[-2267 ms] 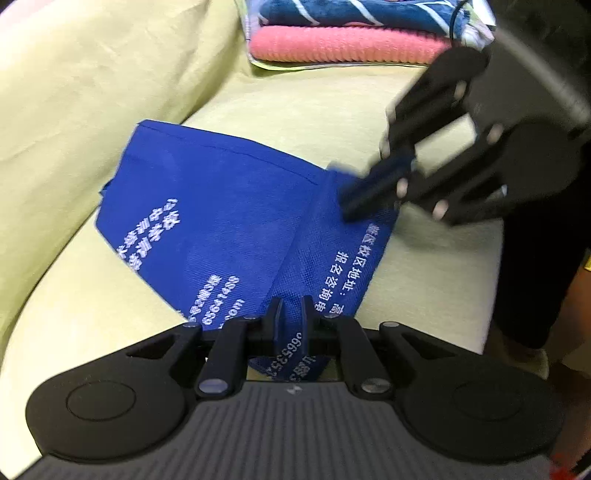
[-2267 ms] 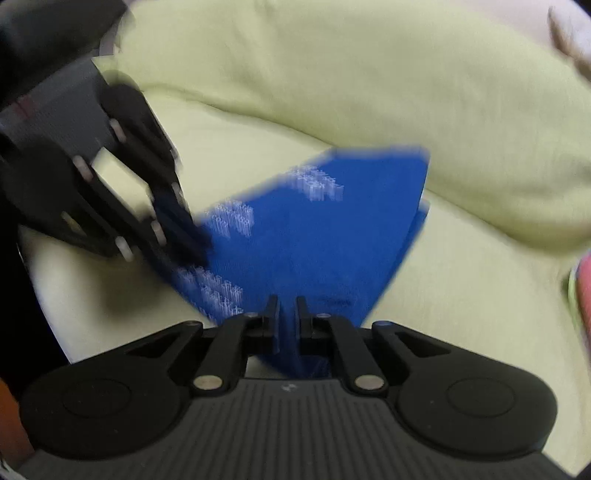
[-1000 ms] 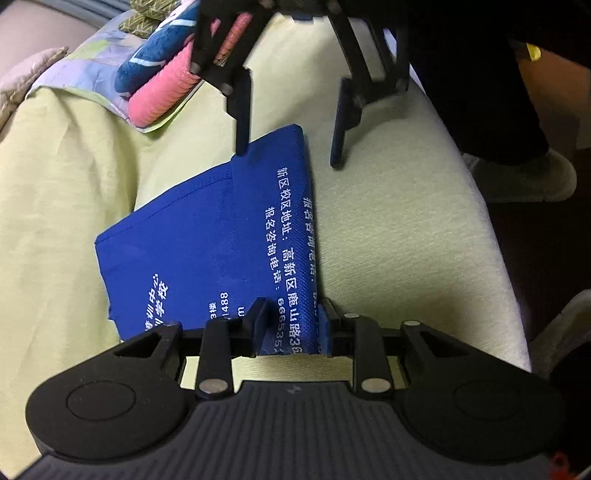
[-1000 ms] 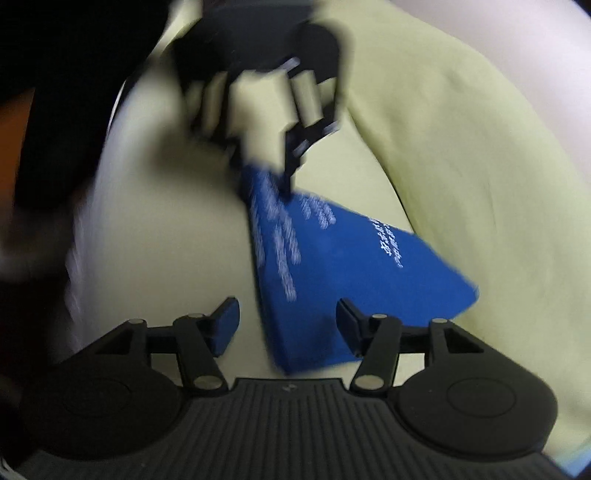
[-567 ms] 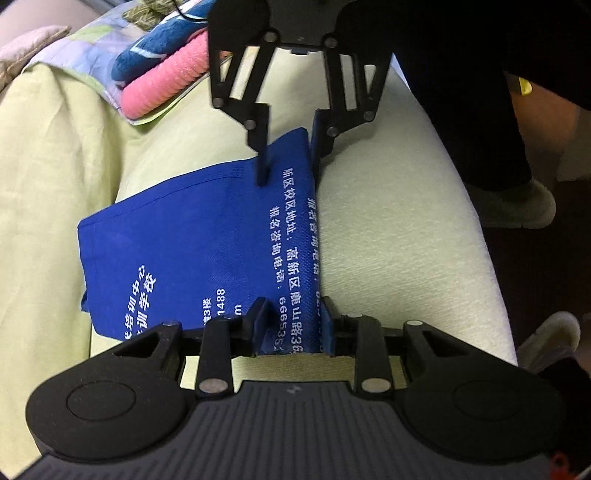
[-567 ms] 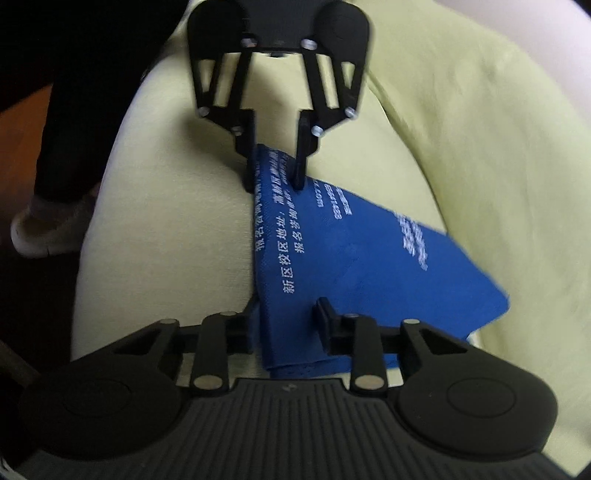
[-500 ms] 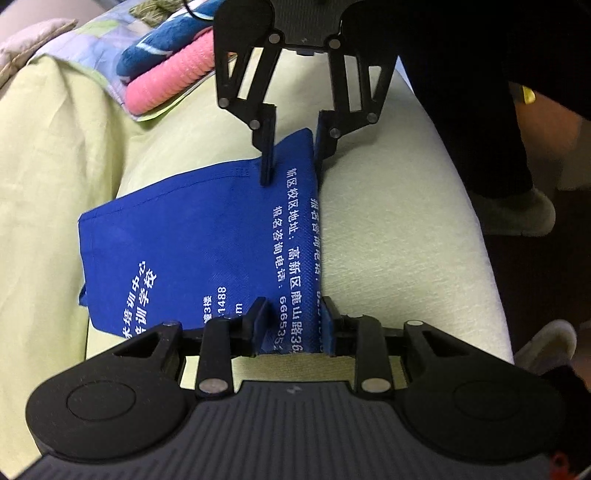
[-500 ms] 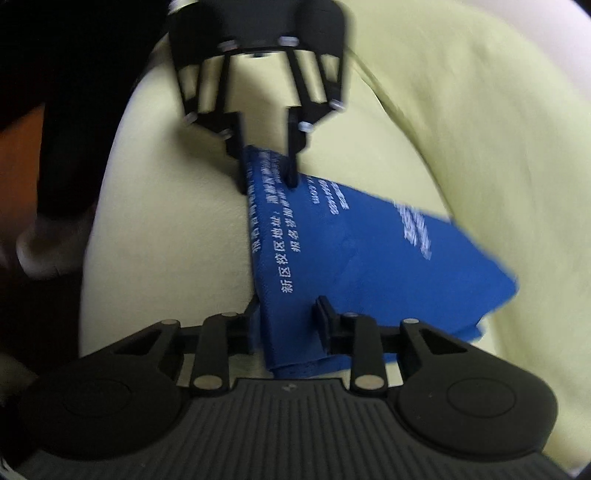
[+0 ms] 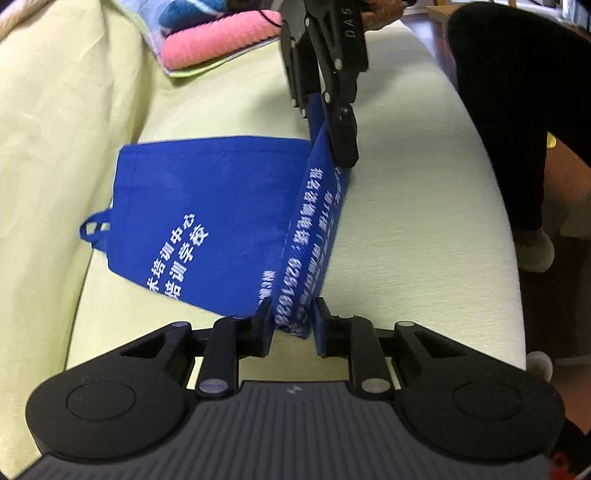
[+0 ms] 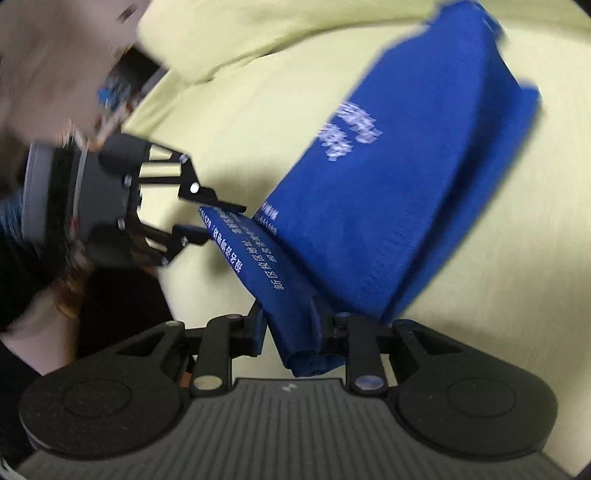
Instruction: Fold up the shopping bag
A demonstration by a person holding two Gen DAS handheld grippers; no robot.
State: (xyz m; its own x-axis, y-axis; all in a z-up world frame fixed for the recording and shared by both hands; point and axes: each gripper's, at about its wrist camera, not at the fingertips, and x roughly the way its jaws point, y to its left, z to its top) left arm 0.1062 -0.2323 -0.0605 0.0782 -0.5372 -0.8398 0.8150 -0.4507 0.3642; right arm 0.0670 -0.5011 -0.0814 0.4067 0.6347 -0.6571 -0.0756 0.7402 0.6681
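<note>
A blue shopping bag [image 9: 221, 206] with white printed characters lay across the pale yellow-green sofa seat [image 9: 417, 229], its main panel flat on the cushion and one long edge folded up into a raised strip. A small carry loop [image 9: 94, 230] stuck out from the bag's far side, toward the sofa back [image 9: 55, 110].

My left gripper [image 9: 291, 325] had its two black fingers closed on the near end of that raised strip, the cloth pinched between them and lifted just off the seat. My right gripper [image 9: 325, 122] held the opposite end of the same strip, its fingers clamped on a bunched corner of the fabric. From the right wrist camera that corner [image 10: 306, 350] showed as a rolled wad squeezed between the pads, with the rest of the bag rising away in a broad blue sheet; the view was blurred, so I could not tell how many layers were caught there.

Beyond the bag, a folded pink towel [image 9: 218, 40] sat under a blue striped one [image 9: 192, 9] at the end of the seat. A person's dark-clothed leg [image 9: 517, 110] stood beside the sofa.
</note>
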